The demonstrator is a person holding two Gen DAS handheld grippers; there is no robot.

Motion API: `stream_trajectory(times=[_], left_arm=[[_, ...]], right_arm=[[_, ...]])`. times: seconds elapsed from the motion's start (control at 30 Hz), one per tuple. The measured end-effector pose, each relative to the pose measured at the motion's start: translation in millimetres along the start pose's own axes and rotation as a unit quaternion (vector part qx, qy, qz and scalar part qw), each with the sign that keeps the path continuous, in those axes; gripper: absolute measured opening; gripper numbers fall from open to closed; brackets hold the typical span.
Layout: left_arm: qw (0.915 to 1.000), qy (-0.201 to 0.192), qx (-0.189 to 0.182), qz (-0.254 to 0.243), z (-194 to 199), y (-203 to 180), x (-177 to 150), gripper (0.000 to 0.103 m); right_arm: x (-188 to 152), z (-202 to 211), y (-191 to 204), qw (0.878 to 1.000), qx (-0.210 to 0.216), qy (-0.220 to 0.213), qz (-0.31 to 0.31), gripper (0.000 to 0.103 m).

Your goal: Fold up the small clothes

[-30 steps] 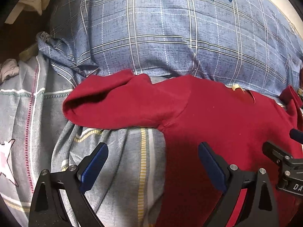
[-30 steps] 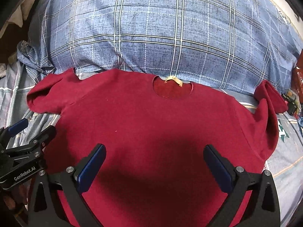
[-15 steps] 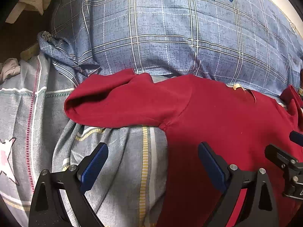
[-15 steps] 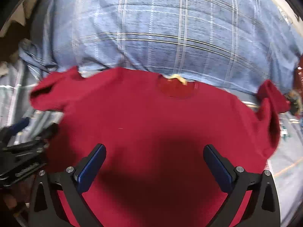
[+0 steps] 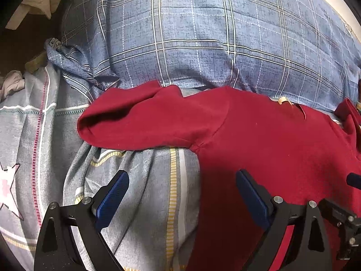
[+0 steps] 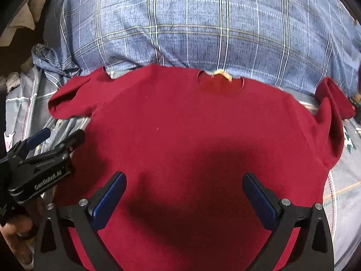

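Note:
A dark red T-shirt [image 6: 191,140] lies spread face up on the bed, collar toward the pillow; it also shows in the left wrist view [image 5: 270,140]. Its left sleeve [image 5: 140,119] lies out flat, its right sleeve [image 6: 331,103] is bunched up. My left gripper [image 5: 182,194] is open and empty, over the shirt's left edge below the sleeve; it also shows in the right wrist view [image 6: 54,142]. My right gripper [image 6: 185,194] is open and empty above the shirt's body.
A blue plaid pillow [image 5: 203,33] lies behind the shirt, also in the right wrist view [image 6: 191,22]. A grey striped bedsheet [image 5: 146,192] covers the bed. The bed's left edge and loose pale cloth [image 5: 12,83] are at far left.
The right gripper has shifted slightly, and the shirt sits a little lower in its view. The left gripper has barely moved. Both stay open.

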State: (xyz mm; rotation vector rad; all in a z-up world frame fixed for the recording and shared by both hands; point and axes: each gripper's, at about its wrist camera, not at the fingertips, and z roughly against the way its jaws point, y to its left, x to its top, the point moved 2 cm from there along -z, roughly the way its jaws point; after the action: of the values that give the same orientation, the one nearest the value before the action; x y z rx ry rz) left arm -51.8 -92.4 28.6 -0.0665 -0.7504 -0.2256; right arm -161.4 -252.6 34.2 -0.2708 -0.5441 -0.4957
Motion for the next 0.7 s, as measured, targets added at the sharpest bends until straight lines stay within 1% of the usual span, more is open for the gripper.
stream_trajectory(times=[0.3, 0.53, 0.7], left_arm=[[1.0000, 0.001, 0.003, -0.002, -0.8, 0.8, -0.9, 0.096], [1.0000, 0.002, 0.005, -0.006, -1.7, 0.6, -1.4, 0.096], [1.0000, 0.001, 0.007, -0.003, -0.8, 2.6, -0.2, 0.096]], right_arm=[[-8.6, -4.7, -0.6, 1.000, 0.011, 0.020, -0.004, 0.103], [-9.3, -5.0, -1.4, 1.000, 0.014, 0.021, -0.007, 0.103], [-9.9, -6.8, -2.6, 1.000, 0.009, 0.022, -0.009, 0.103]])
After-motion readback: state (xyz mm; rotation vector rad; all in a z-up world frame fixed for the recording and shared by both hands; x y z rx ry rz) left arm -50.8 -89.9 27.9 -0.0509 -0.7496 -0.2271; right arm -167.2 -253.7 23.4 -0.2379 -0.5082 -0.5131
